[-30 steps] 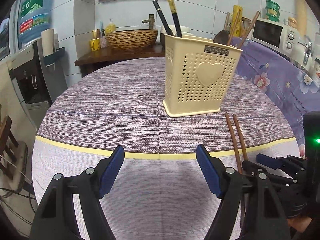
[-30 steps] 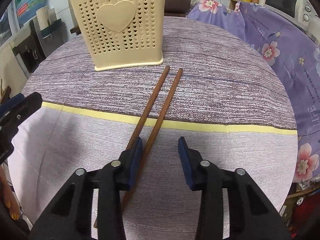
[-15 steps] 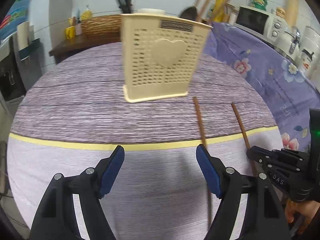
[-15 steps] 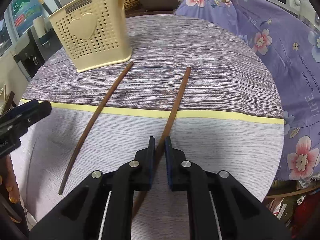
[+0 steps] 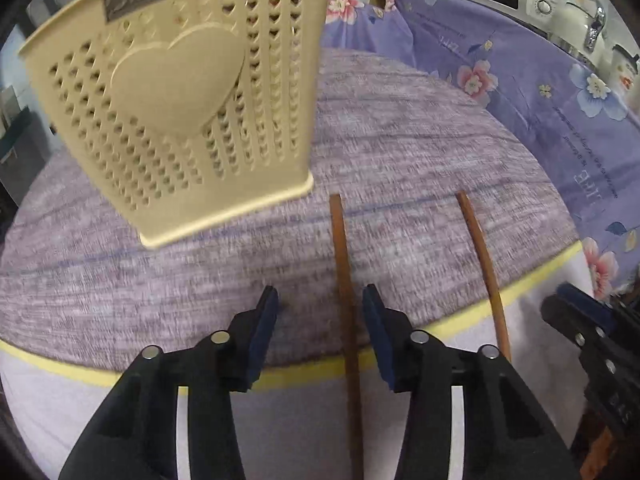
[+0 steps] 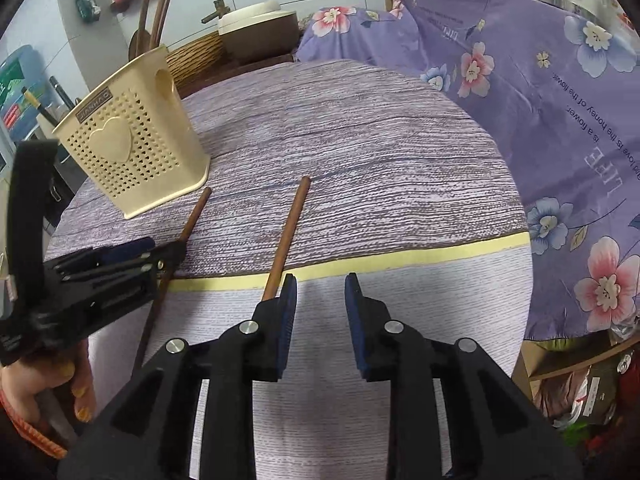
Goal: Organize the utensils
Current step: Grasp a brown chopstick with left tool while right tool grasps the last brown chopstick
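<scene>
Two chopsticks lie apart on the table (image 6: 400,128) in front of the holder (image 6: 132,160), neither yet lifted. I judge this the pickup step: next, finish clamping, then lift. My left gripper (image 5: 320,312), angled down, is closing around the left chopstick (image 5: 344,280), pads not yet touching; my right gripper (image 6: 320,300) is opening, empty, right chopstick (image 6: 288,232) just outside it.

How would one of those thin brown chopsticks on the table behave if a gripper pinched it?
The chopstick between the closing left gripper looks straight and slim, so probably stiff and light. Its slender, seemingly round shaft may roll or slip on the tablecloth. Held near one end, it may pivot between the pads.
</scene>
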`<state>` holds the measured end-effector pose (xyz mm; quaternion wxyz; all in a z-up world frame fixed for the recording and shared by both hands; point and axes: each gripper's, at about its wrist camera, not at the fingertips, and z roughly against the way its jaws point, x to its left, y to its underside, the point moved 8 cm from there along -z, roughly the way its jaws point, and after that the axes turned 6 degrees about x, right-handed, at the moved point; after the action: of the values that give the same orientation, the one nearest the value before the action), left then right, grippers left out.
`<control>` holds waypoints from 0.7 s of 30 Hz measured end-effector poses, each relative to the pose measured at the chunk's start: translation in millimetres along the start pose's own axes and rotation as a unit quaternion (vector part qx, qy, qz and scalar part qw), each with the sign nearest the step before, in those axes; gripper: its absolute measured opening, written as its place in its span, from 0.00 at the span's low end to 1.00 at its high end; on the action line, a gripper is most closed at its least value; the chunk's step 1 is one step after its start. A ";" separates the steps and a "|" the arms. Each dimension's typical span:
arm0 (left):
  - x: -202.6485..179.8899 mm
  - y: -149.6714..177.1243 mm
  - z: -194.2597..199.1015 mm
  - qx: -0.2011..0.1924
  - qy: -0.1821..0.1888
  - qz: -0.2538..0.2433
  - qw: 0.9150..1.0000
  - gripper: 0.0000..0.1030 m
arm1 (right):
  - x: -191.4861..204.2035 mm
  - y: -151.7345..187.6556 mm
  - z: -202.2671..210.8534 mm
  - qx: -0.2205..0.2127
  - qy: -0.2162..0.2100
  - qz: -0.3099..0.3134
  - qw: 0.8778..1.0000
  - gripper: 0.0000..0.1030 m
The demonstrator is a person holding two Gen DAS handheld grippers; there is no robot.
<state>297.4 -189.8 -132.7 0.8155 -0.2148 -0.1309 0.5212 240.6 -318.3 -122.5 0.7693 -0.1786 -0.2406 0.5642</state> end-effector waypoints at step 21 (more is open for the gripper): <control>12.8 -16.3 -5.8 -0.006 -0.028 0.005 1.000 0.10 | 37.4 -40.3 -56.6 0.036 0.053 0.043 0.997 0.24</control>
<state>318.2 -185.4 -129.9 0.8077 -0.2051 -0.1559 0.5303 313.8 -294.9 -140.6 0.7621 -0.1901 -0.1715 0.5946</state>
